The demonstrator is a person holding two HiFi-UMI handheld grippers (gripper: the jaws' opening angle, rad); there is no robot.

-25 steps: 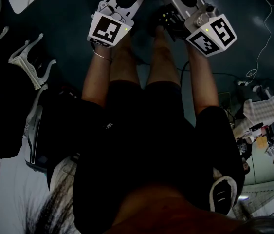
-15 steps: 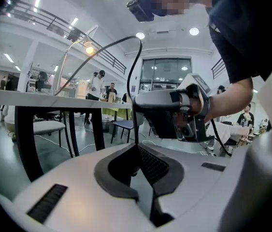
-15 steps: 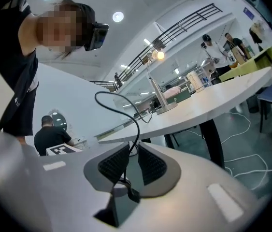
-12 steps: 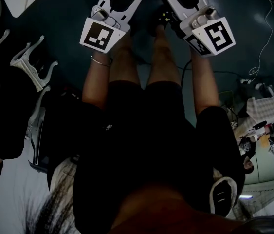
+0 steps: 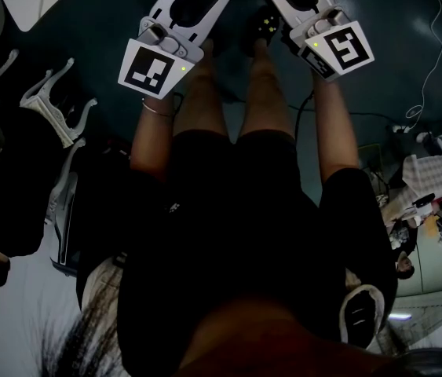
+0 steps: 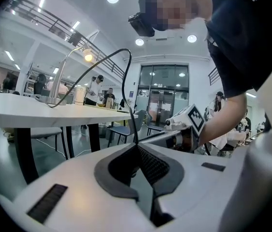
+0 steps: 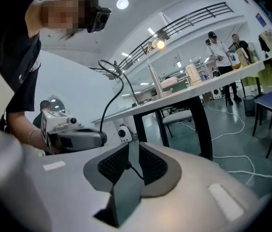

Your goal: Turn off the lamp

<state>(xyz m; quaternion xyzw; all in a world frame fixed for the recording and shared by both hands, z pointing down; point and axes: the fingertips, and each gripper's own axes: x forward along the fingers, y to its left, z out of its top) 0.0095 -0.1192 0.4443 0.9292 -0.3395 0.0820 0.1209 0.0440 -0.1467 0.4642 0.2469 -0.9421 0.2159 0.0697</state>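
Lamp point(image 6: 87, 56): lit, up on the table point(image 6: 24, 111), well apart from both grippers.
Left gripper point(image 6: 136, 149): jaws together, empty.
Right gripper point(image 7: 128, 146): jaws together, empty.
Progress: nothing done yet; reach and switch-off all to come.

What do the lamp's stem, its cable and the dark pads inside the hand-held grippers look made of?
Lamp stem: probably metal, slim with a silvery sheen. Pads: likely rubber, matt black, finely ribbed. Cable: seemingly smooth black plastic sheathing, pinched between the pads.
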